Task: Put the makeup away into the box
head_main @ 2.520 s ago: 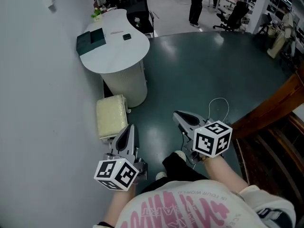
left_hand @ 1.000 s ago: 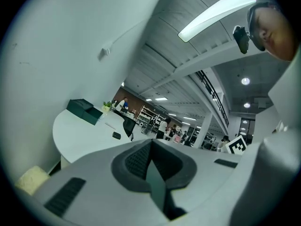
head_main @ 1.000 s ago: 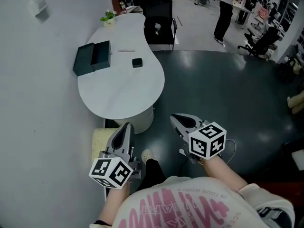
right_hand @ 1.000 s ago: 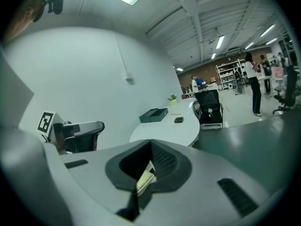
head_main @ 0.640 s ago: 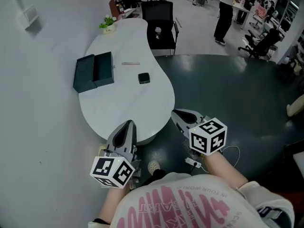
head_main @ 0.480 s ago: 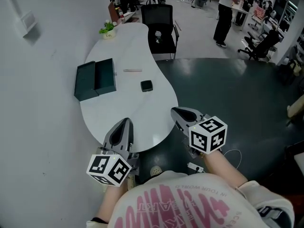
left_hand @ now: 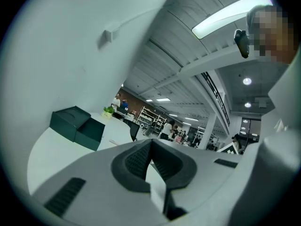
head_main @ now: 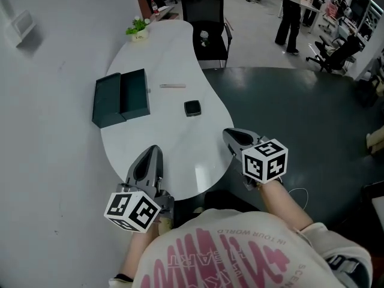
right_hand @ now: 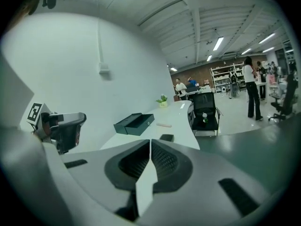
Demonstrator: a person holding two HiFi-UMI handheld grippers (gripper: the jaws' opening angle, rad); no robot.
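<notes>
On the white curved table point(head_main: 180, 143) lies a dark green box point(head_main: 120, 98), open, with its lid laid beside it. To its right lie a thin pale makeup stick point(head_main: 172, 86) and a small black compact point(head_main: 192, 107). My left gripper point(head_main: 154, 150) hangs over the table's near edge, shut and empty. My right gripper point(head_main: 230, 134) is at the near right edge, shut on nothing. The right gripper view shows the box point(right_hand: 134, 123), the stick point(right_hand: 163, 125) and the compact point(right_hand: 166, 137) ahead of the shut right gripper point(right_hand: 150, 142). The left gripper view shows the box point(left_hand: 77, 126) beyond the shut left gripper point(left_hand: 151, 142).
A small potted plant point(head_main: 138, 29) stands at the table's far end, with a black office chair point(head_main: 210, 17) beside it. A white wall runs along the left. A person point(head_main: 291, 11) stands far back on the right, near other chairs. Dark floor lies right of the table.
The table has come much nearer in the head view. Both grippers have moved forward from above the floor to the table's near edge. Both jaws have stayed shut.
</notes>
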